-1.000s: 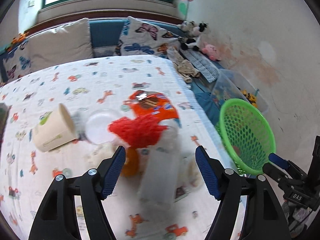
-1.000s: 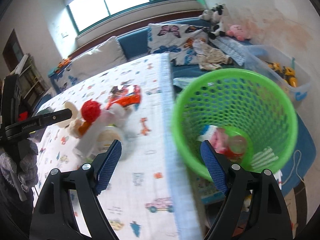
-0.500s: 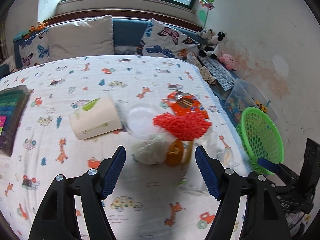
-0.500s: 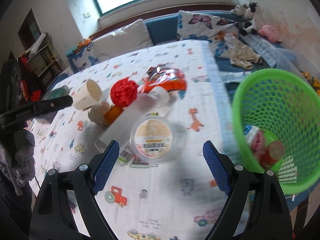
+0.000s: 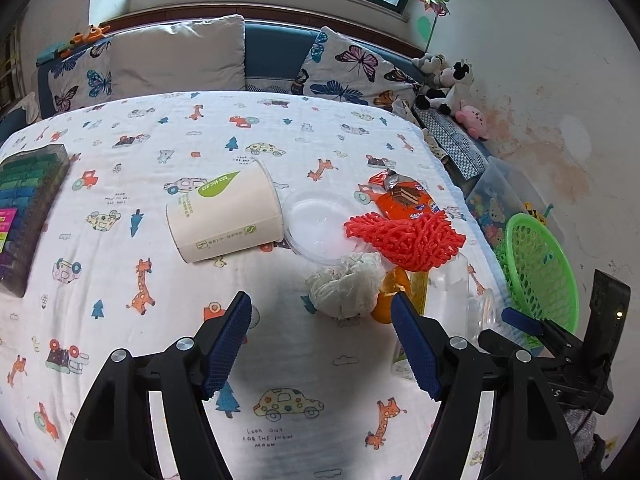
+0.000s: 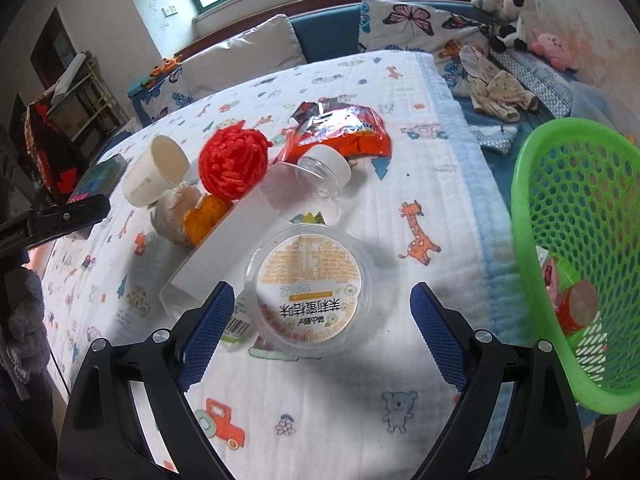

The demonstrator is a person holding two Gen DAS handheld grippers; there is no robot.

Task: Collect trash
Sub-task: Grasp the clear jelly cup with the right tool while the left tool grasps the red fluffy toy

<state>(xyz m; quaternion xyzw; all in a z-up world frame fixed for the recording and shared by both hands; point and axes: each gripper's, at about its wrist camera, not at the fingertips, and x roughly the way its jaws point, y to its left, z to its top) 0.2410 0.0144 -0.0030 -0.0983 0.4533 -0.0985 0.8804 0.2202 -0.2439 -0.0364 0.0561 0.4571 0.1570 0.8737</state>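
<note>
On a cartoon-print bedspread (image 5: 168,128), the empty, half-open left gripper (image 5: 320,340) hovers near a crumpled white wad (image 5: 346,290) wedged against an orange peel (image 5: 394,294), so closing could drag both. To the right, the right gripper (image 6: 322,338), its jaws just opening wide, brackets a lidded clear tub (image 6: 308,284) without touching; the slick rim may slip short of the green basket (image 6: 532,220).

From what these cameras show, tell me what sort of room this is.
Probably a child's bedroom or playroom: a bed under a cartoon-animal blanket, butterfly cushions against the window seat, and stuffed toys in the corner.
</note>
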